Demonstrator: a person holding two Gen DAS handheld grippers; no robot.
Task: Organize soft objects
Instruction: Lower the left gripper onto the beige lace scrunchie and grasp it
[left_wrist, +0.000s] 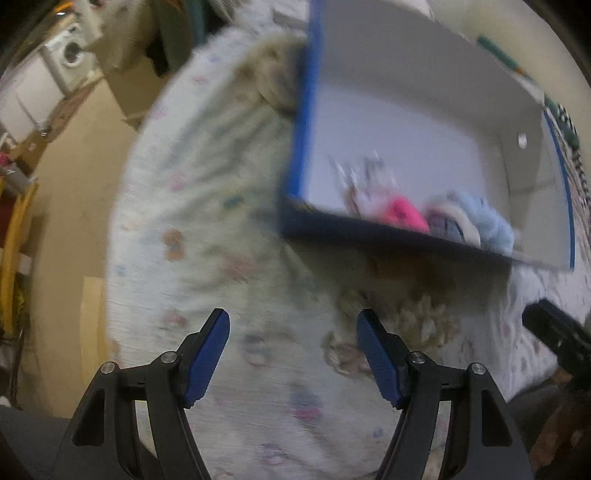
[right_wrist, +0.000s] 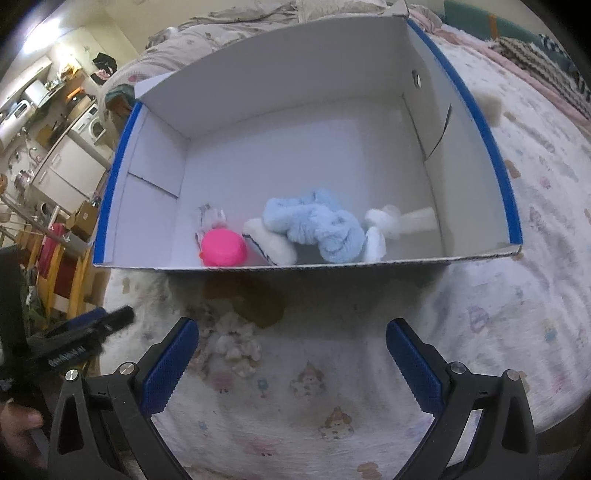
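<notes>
Two grippers, the left gripper (left_wrist: 293, 354) and right gripper (right_wrist: 291, 365), hang wide and empty near the box (right_wrist: 480, 122), which holds a blue plush (right_wrist: 317, 229), while a cream toy (right_wrist: 236, 343) just outside risks being missed against the bedspread (right_wrist: 517, 295).

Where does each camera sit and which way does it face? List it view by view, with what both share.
Left wrist: rides the left gripper, jaws open, looking across the patterned bedspread at the blue-edged box from its left; the other gripper's black tip shows at the right edge.
Right wrist: rides the right gripper, jaws open, facing down into the box; the left gripper shows at lower left.
Shared: box, bedspread, pink ball, light blue plush, and a fluffy cream piece in front of the box.
</notes>
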